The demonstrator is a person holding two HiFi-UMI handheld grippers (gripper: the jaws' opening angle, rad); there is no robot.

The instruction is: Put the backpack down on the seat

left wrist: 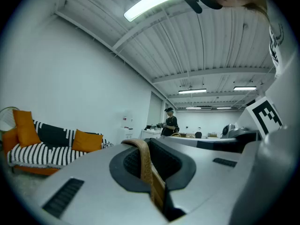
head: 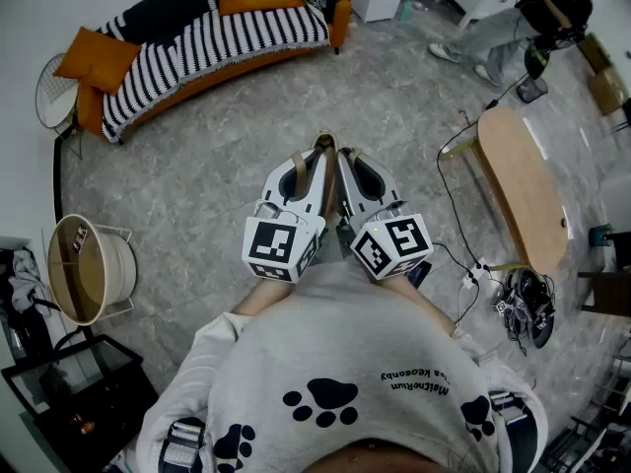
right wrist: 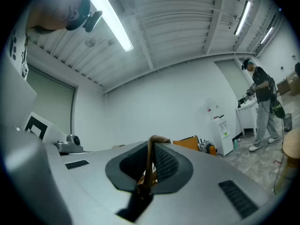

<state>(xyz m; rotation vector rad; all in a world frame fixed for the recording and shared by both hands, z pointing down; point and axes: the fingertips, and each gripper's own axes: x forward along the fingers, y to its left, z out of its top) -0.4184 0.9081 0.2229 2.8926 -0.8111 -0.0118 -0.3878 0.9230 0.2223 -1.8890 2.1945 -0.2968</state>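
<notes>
The left gripper (head: 314,154) and the right gripper (head: 353,158) are held side by side, touching, just ahead of the person's chest. Each is clenched on a narrow tan leather-like strap (left wrist: 143,161), which stands edge-on between the jaws in both gripper views. I cannot tell whether it is one loop or two. No view shows the backpack's body; it probably hangs below the grippers, hidden by them.

The seat is the black-and-white striped sofa with an orange base (head: 227,33). It lies ahead and to the left across the grey stone-patterned floor (head: 227,156), well apart from both grippers. Its long axis slants from near-left to far-right, so the left gripper is slightly nearer, and the load has to be carried forward and leftward before lowering.

Counted: two grippers, one sofa, two orange cushions (head: 96,55) and one black cushion (head: 158,13) on it, and one oval wooden desk (head: 523,185) to the right.
</notes>
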